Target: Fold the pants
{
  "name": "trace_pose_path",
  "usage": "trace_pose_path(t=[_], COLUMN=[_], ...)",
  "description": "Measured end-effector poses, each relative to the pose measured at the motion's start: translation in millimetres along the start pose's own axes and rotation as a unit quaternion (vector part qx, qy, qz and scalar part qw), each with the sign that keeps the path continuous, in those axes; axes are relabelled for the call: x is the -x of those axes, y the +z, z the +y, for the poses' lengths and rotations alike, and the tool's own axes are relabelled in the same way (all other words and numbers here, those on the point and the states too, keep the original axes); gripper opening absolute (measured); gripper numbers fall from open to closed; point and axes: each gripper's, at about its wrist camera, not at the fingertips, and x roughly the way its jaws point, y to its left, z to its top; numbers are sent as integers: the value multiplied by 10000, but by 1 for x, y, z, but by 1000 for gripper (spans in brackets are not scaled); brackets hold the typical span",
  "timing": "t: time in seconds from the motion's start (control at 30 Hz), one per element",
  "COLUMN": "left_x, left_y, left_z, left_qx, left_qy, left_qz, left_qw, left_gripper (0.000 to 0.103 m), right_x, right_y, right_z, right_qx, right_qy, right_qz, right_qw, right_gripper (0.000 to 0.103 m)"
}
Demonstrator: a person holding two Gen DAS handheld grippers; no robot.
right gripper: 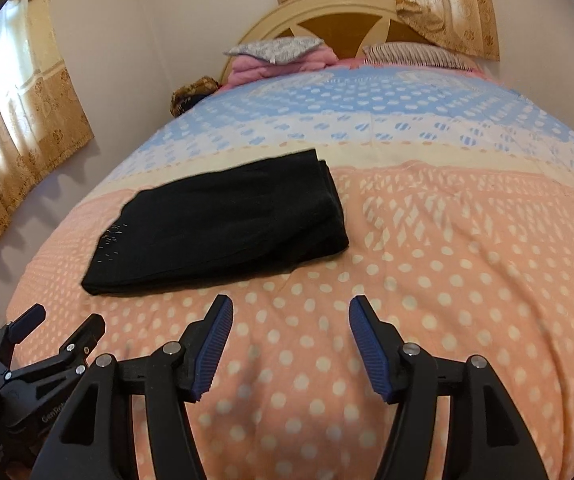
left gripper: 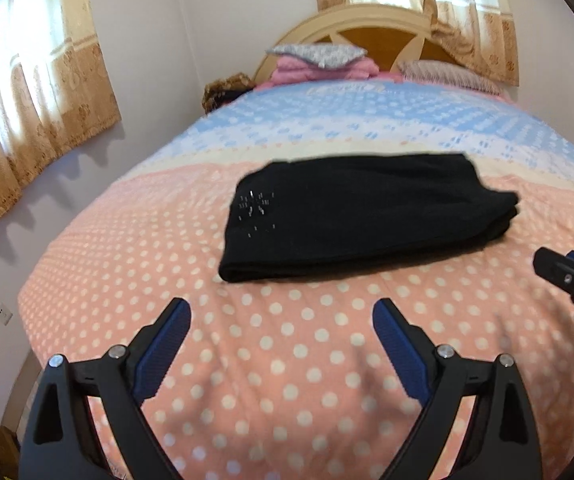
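Left gripper (left gripper: 281, 312) hovers with jaws spread wide and empty. Just ahead, black pants (left gripper: 363, 216) lie folded compactly on the polka-dot bed (left gripper: 287, 360). Right gripper (right gripper: 291, 310), jaws likewise apart, holds nothing. Folding looks finished; only smoothing might remain.

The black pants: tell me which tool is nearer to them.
Hard to separate; perhaps the left. The left tool hangs open just short of the near edge of the black pants, facing their middle. The right tool is open too, short of their right end.
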Motion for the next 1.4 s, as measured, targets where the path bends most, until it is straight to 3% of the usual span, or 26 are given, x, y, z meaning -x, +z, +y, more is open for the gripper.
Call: trace_pose_path(t=[0.23, 0.43, 1.0, 1.4], left_x=[51, 81, 111, 116], left_y=[4, 10, 7, 6], left_z=[5, -4, -5, -9], left_qx=[-31, -99, 126, 52], left_qy=[-83, -137, -511, -393], left_qz=[-676, -1085, -1165, -1211], left_qw=[9977, 9940, 9918, 9918], left_gripper=[103, 103, 103, 103], right_x=[50, 101, 156, 162], right_y=[-6, -4, -5, -8], right_z=[13, 25, 16, 13], right_qx=[45, 187, -47, -87], right_qy=[-66, -106, -105, -78], right_qz=[-602, -1165, -1654, -1663], right_qw=[9982, 9930, 9862, 9860], right_gripper=[64, 74, 78, 79])
